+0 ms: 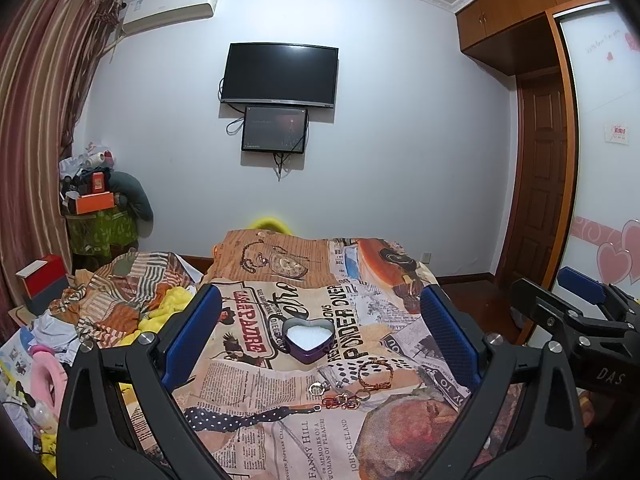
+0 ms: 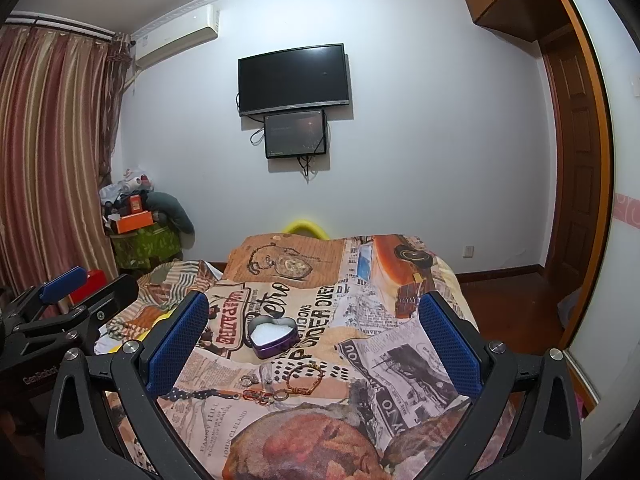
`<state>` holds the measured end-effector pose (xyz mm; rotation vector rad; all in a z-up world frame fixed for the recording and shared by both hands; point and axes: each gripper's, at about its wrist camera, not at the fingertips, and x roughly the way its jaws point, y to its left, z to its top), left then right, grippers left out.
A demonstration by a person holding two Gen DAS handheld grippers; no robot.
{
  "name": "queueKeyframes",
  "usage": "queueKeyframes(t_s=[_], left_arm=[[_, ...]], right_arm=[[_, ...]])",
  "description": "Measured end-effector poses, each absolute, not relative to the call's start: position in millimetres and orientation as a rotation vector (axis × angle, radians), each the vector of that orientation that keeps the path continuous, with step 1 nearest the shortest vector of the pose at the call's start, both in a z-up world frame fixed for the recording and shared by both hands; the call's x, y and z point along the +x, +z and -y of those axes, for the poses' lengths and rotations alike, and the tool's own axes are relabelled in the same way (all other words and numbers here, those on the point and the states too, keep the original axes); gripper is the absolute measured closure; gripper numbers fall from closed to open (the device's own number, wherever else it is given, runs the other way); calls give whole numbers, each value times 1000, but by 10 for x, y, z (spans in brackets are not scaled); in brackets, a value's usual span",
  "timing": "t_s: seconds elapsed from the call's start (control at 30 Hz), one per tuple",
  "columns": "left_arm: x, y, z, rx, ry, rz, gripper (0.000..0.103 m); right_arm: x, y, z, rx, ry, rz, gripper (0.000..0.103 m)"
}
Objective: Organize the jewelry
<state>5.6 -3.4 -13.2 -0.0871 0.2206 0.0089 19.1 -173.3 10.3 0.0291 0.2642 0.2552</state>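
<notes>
We hold L gripper (image 1: pixel 320 320) and R gripper (image 2: pixel 312 328) above the bed (image 1: pixel 400 320), fingers wide apart, nothing gripped. Jewelry (image 1: pixel 352 388) lies loose just in front of the heart tin (image 1: pixel 308 338), which sits lid-off, presumably ready to receive pcs.

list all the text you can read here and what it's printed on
"POWDER OVER", "FANNY HILL", "JOHN CLELAND", "Retro": newspaper-print bedspread
"DAS": right gripper body, seen from the left wrist view
"GenRobot": left gripper body, seen from the right wrist view
Fine newsprint on the bedspread, the TV brand and the red wall sticker: too small to read
</notes>
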Motion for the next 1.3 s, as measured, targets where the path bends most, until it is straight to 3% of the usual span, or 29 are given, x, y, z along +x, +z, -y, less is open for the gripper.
queueKeyframes(t_s=[0.73, 1.17, 1.3], left_arm=[[778, -488, -43, -83, 15, -392, 3], [1403, -1294, -461, -173, 79, -666, 21], [1502, -1491, -523, -180, 81, -717, 22]], right_arm=[[721, -199, 1711, -5, 217, -392, 0], [1230, -776, 1673, -76, 196, -591, 0], [1356, -914, 1647, -91, 213, -648, 0]])
